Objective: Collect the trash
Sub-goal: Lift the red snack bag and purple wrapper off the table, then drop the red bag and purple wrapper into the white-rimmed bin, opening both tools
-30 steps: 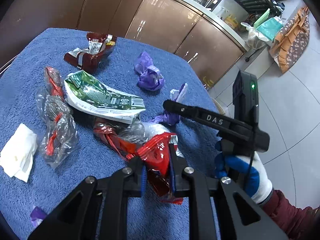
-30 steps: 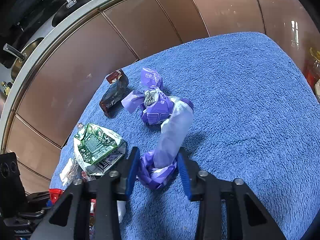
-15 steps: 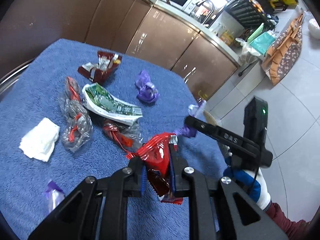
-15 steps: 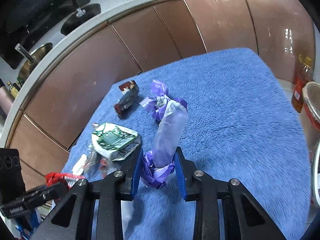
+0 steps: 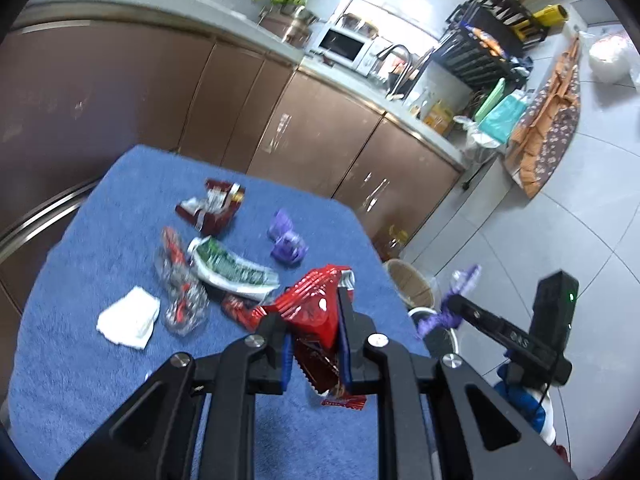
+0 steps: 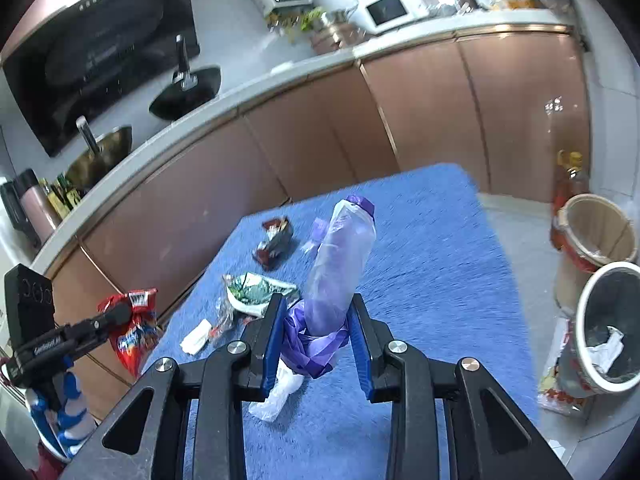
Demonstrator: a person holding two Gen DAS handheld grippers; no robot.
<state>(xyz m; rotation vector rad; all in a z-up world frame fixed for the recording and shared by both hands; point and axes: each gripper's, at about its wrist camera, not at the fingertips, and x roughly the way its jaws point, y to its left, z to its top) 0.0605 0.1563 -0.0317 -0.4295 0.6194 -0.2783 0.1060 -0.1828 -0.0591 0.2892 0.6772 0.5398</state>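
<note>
My left gripper [image 5: 314, 330] is shut on a red snack wrapper [image 5: 316, 304] and holds it well above the blue table [image 5: 80, 380]. It also shows in the right wrist view [image 6: 132, 328]. My right gripper [image 6: 316, 328] is shut on a purple plastic wrapper [image 6: 340, 268], lifted above the table; it shows in the left wrist view [image 5: 452, 308]. On the table lie a green packet [image 5: 230, 268], a dark red wrapper [image 5: 212, 210], a purple wrapper [image 5: 286, 240], clear wrappers [image 5: 180, 292] and a white tissue [image 5: 128, 316].
Two bins stand on the floor past the table's right edge: a grey one [image 6: 612, 324] holding crumpled paper and a tan one [image 6: 596, 232]. Brown kitchen cabinets [image 5: 320, 128] line the far side. A white scrap [image 6: 280, 392] hangs under my right gripper.
Both grippers have risen from the table with their wrappers. The table looks smaller and farther, and the bins have come into the right wrist view.
</note>
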